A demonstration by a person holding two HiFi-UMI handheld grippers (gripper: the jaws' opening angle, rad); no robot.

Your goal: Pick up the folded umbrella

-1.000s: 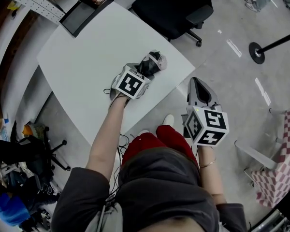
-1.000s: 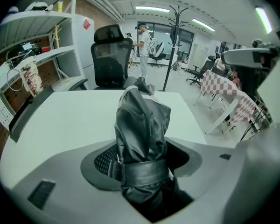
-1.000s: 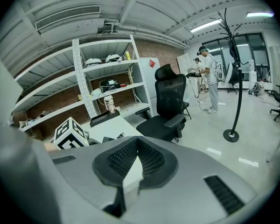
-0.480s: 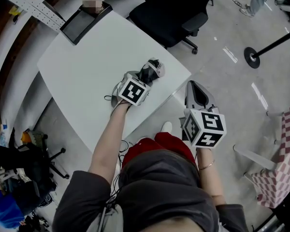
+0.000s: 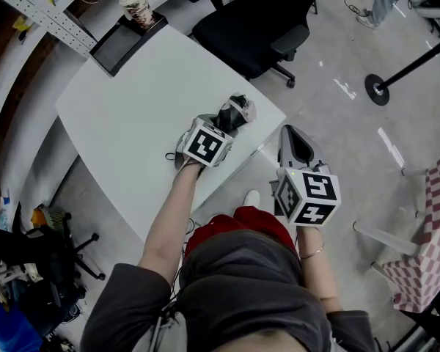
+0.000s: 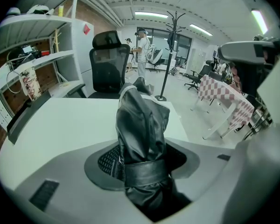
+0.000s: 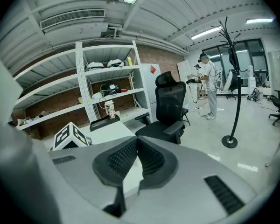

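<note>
Where the white counter point(image 5: 125, 101) runs out to its right-hand corner, our left tongs point(image 5: 221, 125) have just been closing and now clamp the strapped end of the folded umbrella point(image 5: 236, 110). The umbrella is a black bundle at that corner, close to the edge. Further right, off the counter, our right tongs point(image 5: 292, 134) hang over the floor, jaws drawn together on nothing.
</note>
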